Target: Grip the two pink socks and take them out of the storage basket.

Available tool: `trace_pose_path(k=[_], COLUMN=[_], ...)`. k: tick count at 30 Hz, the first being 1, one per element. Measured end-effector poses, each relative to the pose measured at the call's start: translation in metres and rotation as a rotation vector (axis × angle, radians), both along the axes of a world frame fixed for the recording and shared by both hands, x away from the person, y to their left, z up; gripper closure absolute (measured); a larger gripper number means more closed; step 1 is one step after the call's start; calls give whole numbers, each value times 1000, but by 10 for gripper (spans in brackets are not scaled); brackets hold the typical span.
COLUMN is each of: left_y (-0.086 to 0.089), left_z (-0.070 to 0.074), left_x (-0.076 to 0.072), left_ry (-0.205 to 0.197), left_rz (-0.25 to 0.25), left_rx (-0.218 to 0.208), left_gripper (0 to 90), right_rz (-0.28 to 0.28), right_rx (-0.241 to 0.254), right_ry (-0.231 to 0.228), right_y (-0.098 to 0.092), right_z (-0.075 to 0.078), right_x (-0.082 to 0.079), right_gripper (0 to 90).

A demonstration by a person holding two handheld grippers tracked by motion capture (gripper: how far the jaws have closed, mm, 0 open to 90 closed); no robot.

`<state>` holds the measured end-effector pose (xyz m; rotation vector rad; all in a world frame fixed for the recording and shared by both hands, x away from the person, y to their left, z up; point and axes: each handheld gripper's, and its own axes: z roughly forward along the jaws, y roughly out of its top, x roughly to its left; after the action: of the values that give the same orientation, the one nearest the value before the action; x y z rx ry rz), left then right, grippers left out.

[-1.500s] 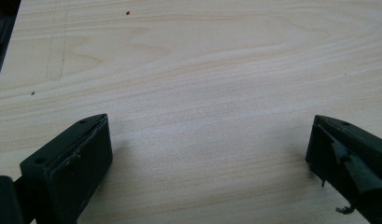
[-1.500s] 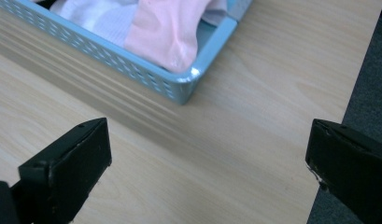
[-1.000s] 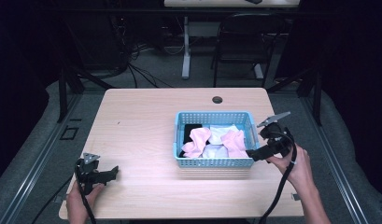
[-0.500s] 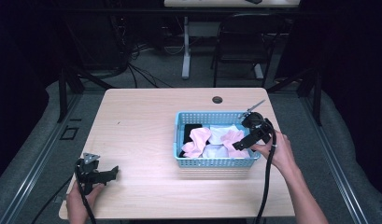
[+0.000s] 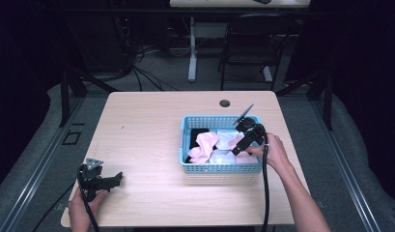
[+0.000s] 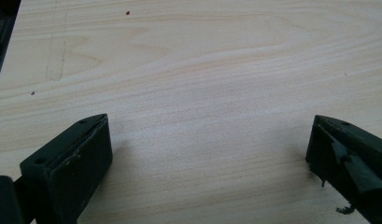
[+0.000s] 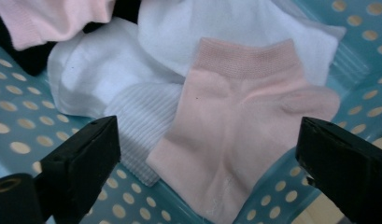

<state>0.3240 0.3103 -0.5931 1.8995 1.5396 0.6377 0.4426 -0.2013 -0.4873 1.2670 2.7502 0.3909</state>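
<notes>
Under my right gripper (image 7: 207, 163), jaws spread wide: blue basket (image 7: 20, 126), then a pink sock (image 7: 235, 135) between them, white socks (image 7: 109, 93) just beyond; left gripper (image 6: 209, 158) released too, over bare table (image 6: 202, 70).

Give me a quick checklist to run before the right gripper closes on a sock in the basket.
1. Right gripper open: ok, black fingers spread wide.
2. Pink sock between the fingers: ok, centred.
3. White sock free of the grip: not ok, it lies partly under the pink one.
4. Basket wall out of the way: cannot tell, the rim sits near one finger.
5. Left gripper parked: ok, open over bare table.
</notes>
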Motion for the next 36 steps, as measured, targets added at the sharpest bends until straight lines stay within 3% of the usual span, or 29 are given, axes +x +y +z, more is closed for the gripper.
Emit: trace_pose_path(k=[10, 11, 13, 15, 16, 19, 20, 23, 27, 31, 32, 34, 35, 36], left_y=[0, 0, 0, 0, 0, 0, 0, 0, 0, 0, 0, 0, 0, 0], left_z=[0, 0, 0, 0, 0, 0, 0, 0, 0, 0, 0, 0, 0, 0], left_x=[0, 0, 0, 0, 0, 0, 0, 0, 0, 0, 0, 0, 0, 0], left_ry=[0, 0, 0, 0, 0, 0, 0, 0, 0, 0, 0, 0, 0, 0], left_rz=[0, 0, 0, 0, 0, 0, 0, 0, 0, 0, 0, 0, 0, 0], left_rx=[0, 0, 0, 0, 0, 0, 0, 0, 0, 0, 0, 0, 0, 0], left_gripper=[5, 5, 5, 5, 5, 5, 4, 5, 5, 4, 5, 5, 5, 5], right_rz=[-46, -23, -57, -58, -45, -60, -32, -46, -40, -54, -69, -37, -66, -53], right_rx=[-11, -48, -13, -15, -34, -24, -65, -42, -49, -54, -34, -86, -55, -73], right_ry=[40, 63, 49, 52, 73, 68, 92, 90, 127, 141, 125, 150, 139, 153], right_y=[-4, -6, -7, -7, -8, -7, -9, -9, -5, -2, -2, -2, -2, -2], right_z=[-16, -14, -19, -20, -20, -22, -20, -23, -28, -35, -38, -37, -40, -40], right_x=[11, 13, 13, 13, 15, 14, 17, 16, 17, 19, 18, 22, 21, 22], right_gripper=[172, 188, 240, 258, 309, 328, 355, 359, 234, 210, 236, 310, 355, 407])
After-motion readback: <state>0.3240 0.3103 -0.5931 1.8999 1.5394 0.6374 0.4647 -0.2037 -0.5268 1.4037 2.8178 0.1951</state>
